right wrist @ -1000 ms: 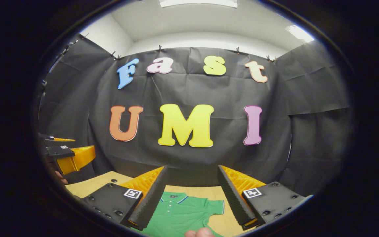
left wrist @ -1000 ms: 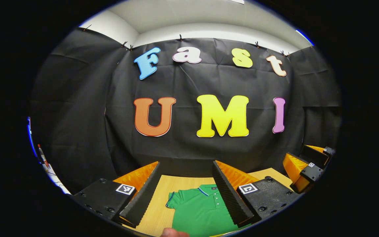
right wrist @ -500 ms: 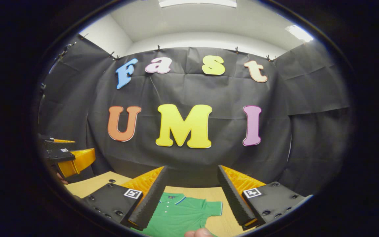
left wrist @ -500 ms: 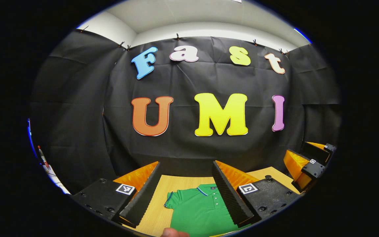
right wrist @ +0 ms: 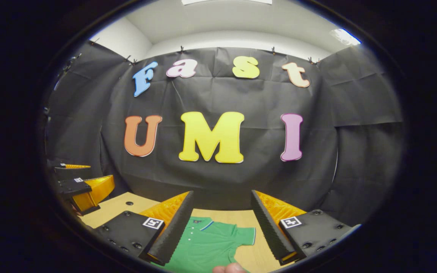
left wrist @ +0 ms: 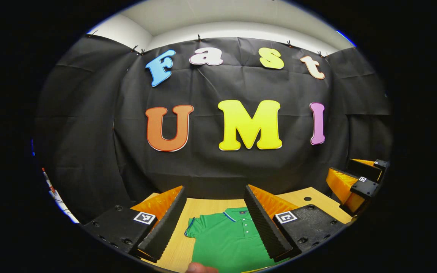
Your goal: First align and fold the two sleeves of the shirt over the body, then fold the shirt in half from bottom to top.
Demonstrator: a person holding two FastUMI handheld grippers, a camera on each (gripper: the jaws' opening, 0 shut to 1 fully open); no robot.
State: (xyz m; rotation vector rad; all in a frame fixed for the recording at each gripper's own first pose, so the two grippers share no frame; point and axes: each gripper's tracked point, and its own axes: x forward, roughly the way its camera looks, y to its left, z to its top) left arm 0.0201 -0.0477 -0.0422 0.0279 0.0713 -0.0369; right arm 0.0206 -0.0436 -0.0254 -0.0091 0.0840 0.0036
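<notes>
Both views now tip lower, showing more green shirt [left wrist: 226, 240] lying flat on the table [left wrist: 319, 206]. Left gripper [left wrist: 215, 223] and right gripper [right wrist: 222, 227] are wide apart, holding nothing.

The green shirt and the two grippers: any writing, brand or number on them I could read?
Green shirt, collar tag: too small to read.
Left gripper, square marker: a black-and-white pattern, no words.
Right gripper, square marker: likewise a pattern, no words.
So nothing legible on them.
</notes>
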